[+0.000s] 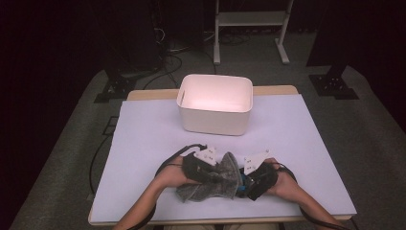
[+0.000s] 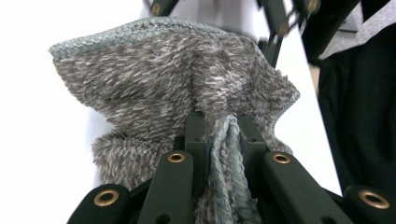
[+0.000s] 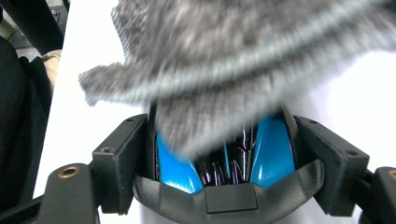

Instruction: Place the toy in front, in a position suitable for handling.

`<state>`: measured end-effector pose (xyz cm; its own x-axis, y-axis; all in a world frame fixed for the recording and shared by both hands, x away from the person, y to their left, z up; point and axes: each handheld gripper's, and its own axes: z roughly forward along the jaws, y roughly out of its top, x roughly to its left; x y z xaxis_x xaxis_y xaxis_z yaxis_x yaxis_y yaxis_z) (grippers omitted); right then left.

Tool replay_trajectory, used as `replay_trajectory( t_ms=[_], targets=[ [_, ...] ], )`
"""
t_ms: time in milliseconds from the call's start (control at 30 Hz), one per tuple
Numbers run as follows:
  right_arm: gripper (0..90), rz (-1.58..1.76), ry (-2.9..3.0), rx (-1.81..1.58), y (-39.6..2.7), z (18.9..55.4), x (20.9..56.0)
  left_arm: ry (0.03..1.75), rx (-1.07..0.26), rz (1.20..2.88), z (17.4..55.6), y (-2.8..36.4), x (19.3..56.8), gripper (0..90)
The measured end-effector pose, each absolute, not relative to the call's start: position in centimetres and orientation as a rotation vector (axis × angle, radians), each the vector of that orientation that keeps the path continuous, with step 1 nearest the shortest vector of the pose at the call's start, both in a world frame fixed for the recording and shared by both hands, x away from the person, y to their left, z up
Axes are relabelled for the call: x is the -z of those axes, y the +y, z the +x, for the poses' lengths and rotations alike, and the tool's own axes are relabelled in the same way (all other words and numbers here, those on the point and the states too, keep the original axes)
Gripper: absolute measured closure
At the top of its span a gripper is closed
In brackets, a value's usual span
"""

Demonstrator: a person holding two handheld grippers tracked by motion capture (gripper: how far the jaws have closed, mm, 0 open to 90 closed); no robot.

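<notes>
A grey fluffy cloth [image 1: 221,186] lies bunched near the table's front edge, between my two grippers. In the high view my left gripper [image 1: 214,173] sits at the cloth's left side. The left gripper view has the left gripper [image 2: 223,125] shut on a folded edge of the cloth [image 2: 177,70], which fans out beyond the jaws. My right gripper [image 1: 242,185] is at the cloth's right side. In the right gripper view the right gripper [image 3: 217,128] stands wide, its blue pads [image 3: 272,151] apart, and a blurred flap of the cloth [image 3: 243,46] hangs into the gap without being pinched.
A white plastic bin [image 1: 215,103] stands at the back middle of the table, on a pale lavender sheet [image 1: 143,139]. A person's forearms come in from the bottom edge. Dark floor, cables and a white frame lie beyond the table.
</notes>
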<state>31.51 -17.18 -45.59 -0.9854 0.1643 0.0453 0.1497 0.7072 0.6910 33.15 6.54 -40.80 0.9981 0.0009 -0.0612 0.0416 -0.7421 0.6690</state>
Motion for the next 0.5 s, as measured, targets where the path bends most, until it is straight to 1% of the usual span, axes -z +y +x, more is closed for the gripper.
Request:
replay_trajectory(
  t_ms=[267, 367, 500],
  targets=[
    [21.8, 0.268, 2.883, -1.172, -17.2, 31.5, 45.6, 0.111, 0.062, 2.424, 32.8, 10.3, 41.8, 78.9],
    [21.8, 0.268, 2.885, -1.179, -17.2, 31.6, 45.7, 0.126, 0.046, 2.439, 32.8, 10.9, 41.6, 79.0],
    [21.9, 0.267, 2.886, -1.177, -17.2, 31.6, 45.7, 0.133, 0.047, 2.430, 33.1, 10.7, 41.5, 79.0]
  ],
)
